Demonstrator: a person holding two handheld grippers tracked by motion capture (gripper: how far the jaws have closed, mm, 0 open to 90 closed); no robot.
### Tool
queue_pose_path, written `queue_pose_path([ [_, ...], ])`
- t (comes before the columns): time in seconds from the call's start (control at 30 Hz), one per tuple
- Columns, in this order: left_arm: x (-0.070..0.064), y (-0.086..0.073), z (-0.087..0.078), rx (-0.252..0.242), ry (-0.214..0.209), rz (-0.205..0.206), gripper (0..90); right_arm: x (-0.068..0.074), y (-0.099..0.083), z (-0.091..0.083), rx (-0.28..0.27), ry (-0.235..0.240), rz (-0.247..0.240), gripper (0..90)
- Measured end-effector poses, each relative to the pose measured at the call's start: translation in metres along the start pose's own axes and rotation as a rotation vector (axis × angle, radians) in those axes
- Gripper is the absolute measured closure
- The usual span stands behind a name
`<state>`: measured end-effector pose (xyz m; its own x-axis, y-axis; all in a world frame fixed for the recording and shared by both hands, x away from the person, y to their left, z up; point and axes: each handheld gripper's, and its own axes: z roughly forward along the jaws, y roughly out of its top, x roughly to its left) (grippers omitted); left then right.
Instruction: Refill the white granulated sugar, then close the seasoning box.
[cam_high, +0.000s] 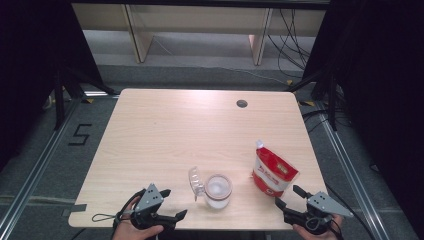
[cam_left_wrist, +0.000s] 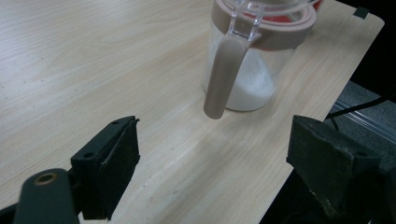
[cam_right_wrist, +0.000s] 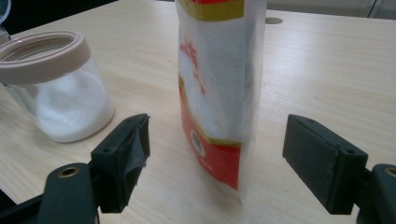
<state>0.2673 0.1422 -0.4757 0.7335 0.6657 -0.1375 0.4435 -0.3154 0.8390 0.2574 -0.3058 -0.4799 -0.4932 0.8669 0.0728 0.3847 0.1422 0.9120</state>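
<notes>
I have both grippers low at the near edge of the counter (cam_high: 165, 120), fingers wide on each and holding nothing. The right gripper (cam_high: 289, 197) faces the pouch (cam_high: 272, 172), which stands upright near the right edge, just ahead of it. The left gripper (cam_high: 172, 204) looks at the jar (cam_high: 218, 191), near the front edge between the two grippers, lid (cam_high: 196, 181) flipped open and a handle (cam_left_wrist: 222, 77) hanging down its side.

I judge the pouch soft and slick: it will buckle if I squeeze hard, so I would pinch its flat faces at mid-height, above the red band. The jar looks rigid, part full of white grains, and heavy enough to stay put. Jar and pouch stand apart, and nothing blocks either approach.
</notes>
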Motion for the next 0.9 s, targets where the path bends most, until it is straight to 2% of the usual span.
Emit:
queue_pose_path([
  [0.07, -0.001, 0.002, -0.001, -0.001, -0.001, -0.002, 16.3, 0.002, -0.001, -0.002, 0.018, -0.006, 0.027, 23.0],
  [0.13, -0.001, 0.003, -0.001, 0.001, -0.003, 0.001, 16.3, 0.000, -0.002, -0.001, 0.005, -0.008, -0.003, 22.8],
  [0.17, -0.001, 0.003, 0.000, -0.007, -0.009, -0.005, 16.3, 0.000, -0.002, -0.003, 0.028, 0.003, 0.009, 22.6],
  [0.2, -0.002, 0.003, 0.000, -0.005, -0.013, -0.001, 16.3, 0.003, -0.002, -0.004, 0.036, -0.007, 0.042, 22.7],
  [0.23, -0.002, 0.003, 0.000, -0.007, -0.011, 0.000, 16.3, 0.000, -0.002, -0.003, 0.014, -0.005, 0.004, 22.7],
  [0.33, -0.003, 0.005, -0.001, -0.006, -0.011, -0.005, 16.4, 0.003, -0.003, -0.004, 0.025, -0.007, 0.012, 22.7],
  [0.37, -0.003, 0.006, -0.001, -0.007, -0.015, -0.001, 16.8, 0.001, -0.003, -0.002, 0.022, -0.004, -0.017, 22.7],
  [0.43, -0.003, 0.008, -0.001, -0.005, -0.010, 0.008, 17.0, 0.002, -0.003, -0.002, 0.029, 0.001, -0.015, 22.7],
  [0.47, -0.004, 0.009, -0.001, -0.013, -0.018, 0.005, 18.9, 0.005, -0.004, -0.002, 0.039, 0.007, 0.006, 22.7],
  [0.5, -0.004, 0.009, -0.001, -0.005, -0.015, 0.007, 18.9, 0.005, -0.004, -0.002, 0.039, 0.007, 0.006, 22.7],
  [0.57, -0.004, 0.011, 0.001, -0.021, -0.025, 0.001, 21.8, 0.005, -0.004, -0.002, 0.039, 0.007, -0.001, 22.8],
  [0.6, -0.004, 0.011, 0.001, -0.019, -0.026, -0.004, 25.9, 0.003, -0.003, -0.001, 0.032, -0.001, -0.023, 22.9],
  [0.63, -0.004, 0.012, 0.001, -0.025, -0.025, -0.004, 30.3, 0.003, -0.003, -0.003, 0.047, 0.012, -0.004, 22.9],
  [0.67, -0.004, 0.012, 0.001, -0.023, -0.014, 0.008, 39.9, 0.002, -0.003, -0.002, 0.036, 0.009, -0.015, 23.2],
  [0.73, -0.003, 0.013, 0.002, -0.020, 0.003, 0.036, 46.9, 0.002, -0.003, -0.003, 0.032, 0.003, -0.008, 23.3],
  [0.77, -0.003, 0.012, 0.002, -0.028, 0.004, 0.043, 55.2, 0.002, -0.004, -0.003, 0.040, 0.009, -0.004, 23.5],
  [0.83, -0.004, 0.013, 0.001, -0.033, 0.008, 0.052, 65.4, 0.001, -0.003, -0.003, 0.042, 0.012, -0.027, 23.7],
  [0.87, -0.004, 0.013, 0.001, -0.033, 0.008, 0.052, 69.1, 0.005, -0.003, -0.004, 0.047, 0.007, 0.007, 23.7],
  [0.9, -0.006, 0.014, 0.001, -0.037, -0.005, 0.058, 73.7, 0.002, -0.003, -0.003, 0.029, 0.004, -0.039, 23.8],
])
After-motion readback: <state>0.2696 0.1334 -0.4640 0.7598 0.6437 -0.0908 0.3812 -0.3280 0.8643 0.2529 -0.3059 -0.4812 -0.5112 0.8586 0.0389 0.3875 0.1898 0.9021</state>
